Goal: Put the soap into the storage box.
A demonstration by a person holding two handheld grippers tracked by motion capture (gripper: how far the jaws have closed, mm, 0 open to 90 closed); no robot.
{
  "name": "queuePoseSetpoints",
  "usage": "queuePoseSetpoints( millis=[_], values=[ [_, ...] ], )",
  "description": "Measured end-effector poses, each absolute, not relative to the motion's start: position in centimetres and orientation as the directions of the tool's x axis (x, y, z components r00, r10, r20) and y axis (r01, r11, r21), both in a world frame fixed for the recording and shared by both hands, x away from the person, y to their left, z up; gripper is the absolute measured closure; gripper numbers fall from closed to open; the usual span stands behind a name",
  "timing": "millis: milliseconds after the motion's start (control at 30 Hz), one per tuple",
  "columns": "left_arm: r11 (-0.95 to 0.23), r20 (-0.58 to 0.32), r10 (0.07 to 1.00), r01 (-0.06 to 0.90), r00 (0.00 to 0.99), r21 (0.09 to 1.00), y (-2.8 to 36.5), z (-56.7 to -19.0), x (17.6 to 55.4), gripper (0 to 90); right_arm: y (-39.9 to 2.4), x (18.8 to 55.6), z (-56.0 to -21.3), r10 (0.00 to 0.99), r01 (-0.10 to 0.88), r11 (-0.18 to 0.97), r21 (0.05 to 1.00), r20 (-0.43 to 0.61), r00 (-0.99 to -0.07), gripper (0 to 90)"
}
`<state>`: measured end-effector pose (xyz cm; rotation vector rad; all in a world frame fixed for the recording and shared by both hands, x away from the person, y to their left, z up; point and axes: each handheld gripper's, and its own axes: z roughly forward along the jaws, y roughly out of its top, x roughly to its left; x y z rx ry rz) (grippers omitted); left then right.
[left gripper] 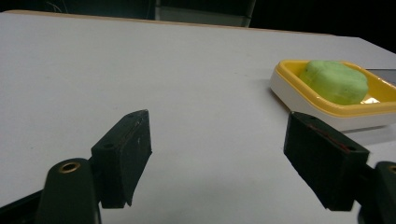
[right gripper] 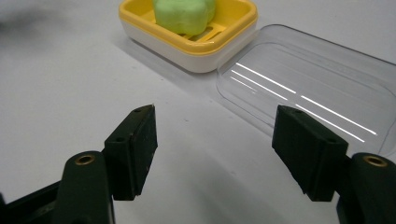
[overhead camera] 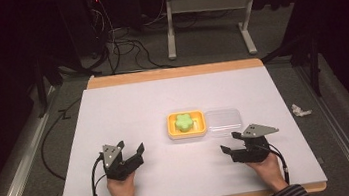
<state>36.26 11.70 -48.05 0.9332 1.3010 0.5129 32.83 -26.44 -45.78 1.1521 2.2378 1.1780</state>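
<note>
A green flower-shaped soap [overhead camera: 183,121] [left gripper: 334,81] [right gripper: 185,14] lies in a yellow and white soap dish [overhead camera: 171,128] [left gripper: 299,91] [right gripper: 196,49] at the table's middle. A clear plastic lid [overhead camera: 224,122] [right gripper: 308,88] lies flat against the dish's right side. My left gripper [overhead camera: 129,150] [left gripper: 217,156] rests near the front left, open and empty, its jaws pointing toward the dish. My right gripper [overhead camera: 231,141] [right gripper: 215,151] sits at the front right, open and empty, just short of the lid.
The white table [overhead camera: 128,108] has a wooden far edge. A crumpled white scrap [overhead camera: 300,110] lies on the floor to the right. Cables [overhead camera: 120,44] and a grey table frame [overhead camera: 207,8] stand beyond the far edge.
</note>
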Motion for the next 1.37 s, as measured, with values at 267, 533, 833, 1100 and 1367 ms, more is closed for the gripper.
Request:
queuePoseSetpoints(
  millis=[267, 533, 833, 1100, 1367],
  values=[
    [0.560, -0.586, 0.777, 0.175, 0.229, 0.810, 11.7, -48.0, 36.3, 23.9, -26.2, 32.4, -46.5, 0.789, 0.512, 0.339, 0.790, 0.057, -0.611, 31.3],
    [0.558, -0.585, 0.779, 0.176, 0.226, 0.811, 11.7, -48.1, 36.3, 24.0, -26.1, 32.2, -47.5, 0.786, 0.518, 0.361, 0.775, 0.046, -0.617, 31.2],
    [0.558, -0.585, 0.779, 0.176, 0.225, 0.811, 11.7, -48.1, 36.3, 24.0, -25.9, 31.9, -48.0, 0.785, 0.521, 0.388, 0.760, 0.023, -0.619, 31.1],
    [0.560, -0.586, 0.779, 0.174, 0.224, 0.810, 11.7, -48.0, 36.3, 23.9, -25.8, 31.7, -48.1, 0.796, 0.513, 0.392, 0.764, -0.002, -0.605, 31.0],
    [0.561, -0.587, 0.777, 0.173, 0.229, 0.810, 11.7, -48.0, 36.3, 23.8, -25.9, 31.9, -48.1, 0.805, 0.532, 0.380, 0.757, 0.013, -0.593, 29.8]
  ],
)
